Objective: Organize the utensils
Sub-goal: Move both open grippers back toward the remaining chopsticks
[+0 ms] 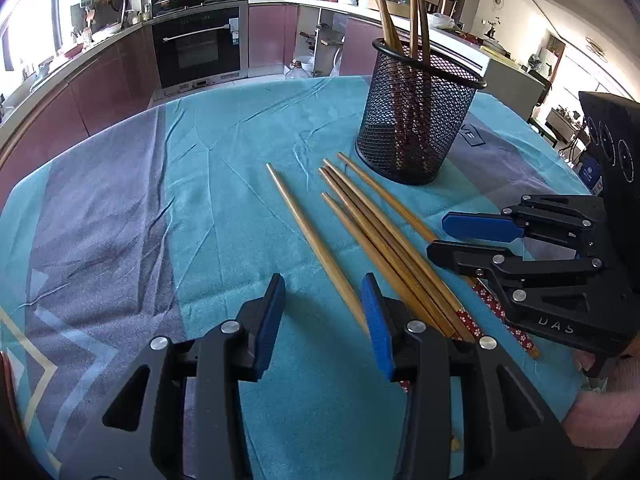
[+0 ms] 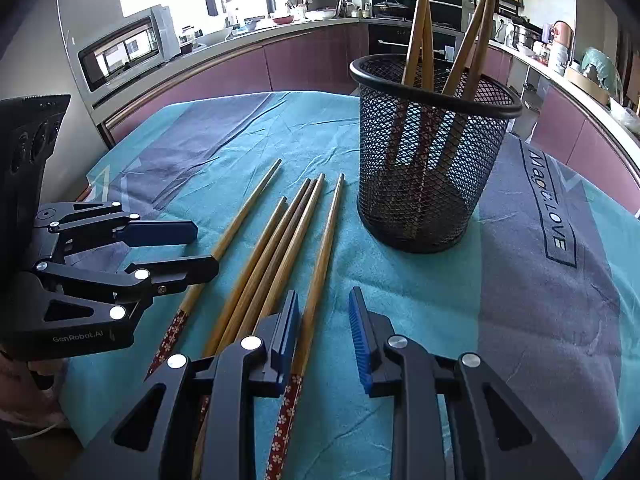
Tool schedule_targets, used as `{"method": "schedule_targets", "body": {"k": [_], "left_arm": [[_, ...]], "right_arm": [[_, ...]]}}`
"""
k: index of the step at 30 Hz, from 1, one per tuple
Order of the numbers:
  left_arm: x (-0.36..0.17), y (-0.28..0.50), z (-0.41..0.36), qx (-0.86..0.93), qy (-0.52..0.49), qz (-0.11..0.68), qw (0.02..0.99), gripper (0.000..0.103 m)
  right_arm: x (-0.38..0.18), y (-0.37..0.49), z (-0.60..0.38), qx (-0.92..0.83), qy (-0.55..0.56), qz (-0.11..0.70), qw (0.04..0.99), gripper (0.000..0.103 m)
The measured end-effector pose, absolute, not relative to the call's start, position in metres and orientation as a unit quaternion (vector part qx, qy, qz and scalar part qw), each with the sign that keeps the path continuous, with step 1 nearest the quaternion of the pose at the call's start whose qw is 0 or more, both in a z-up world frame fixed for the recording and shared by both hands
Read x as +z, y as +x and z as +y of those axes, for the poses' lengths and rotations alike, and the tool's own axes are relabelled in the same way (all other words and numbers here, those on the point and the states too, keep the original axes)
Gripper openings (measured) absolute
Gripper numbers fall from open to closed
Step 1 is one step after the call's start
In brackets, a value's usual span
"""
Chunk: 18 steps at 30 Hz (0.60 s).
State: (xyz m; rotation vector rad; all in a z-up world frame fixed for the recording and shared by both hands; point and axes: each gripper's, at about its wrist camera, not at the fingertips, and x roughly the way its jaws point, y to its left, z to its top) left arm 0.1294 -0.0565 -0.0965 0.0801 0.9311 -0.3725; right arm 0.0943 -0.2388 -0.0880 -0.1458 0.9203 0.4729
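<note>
Covering table, wrinkled teal-grey cloth (image 1: 224, 128), kitchen oven (image 1: 198, 46) behind

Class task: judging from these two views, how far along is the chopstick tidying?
Done: several chopsticks stand in the mesh holder. In hand: nothing; left tongs and right tongs are both open and empty. Left: five loose chopsticks on the cloth.

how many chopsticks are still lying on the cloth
5. One chopstick lies alone on the left side, passing under the left hand-held gripper. Three lie bunched in the middle, and one lies nearest the mesh cup. More stand inside the cup.
</note>
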Motion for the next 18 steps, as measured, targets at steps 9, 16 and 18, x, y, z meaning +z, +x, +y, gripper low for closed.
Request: {"method": "schedule_targets", "body": {"k": [9,16,18], "left_arm": [[-0.098,0.141,-0.065,-0.169,0.050,0.445,0.878,0.037],[-0.099,0.144,-0.073,-0.161,0.059,0.442,0.880,0.034],[-0.099,0.144,-0.073,-0.160,0.059,0.442,0.881,0.031]], "right_arm": [[-0.090,0.105,-0.229,0.221,-0.076,0.432,0.871,0.024],[-0.089,0.108,-0.231,0.219,-0.068,0.432,0.872,0.018],[-0.089,0.109,-0.233,0.219,-0.062,0.433,0.872,0.014]]}}
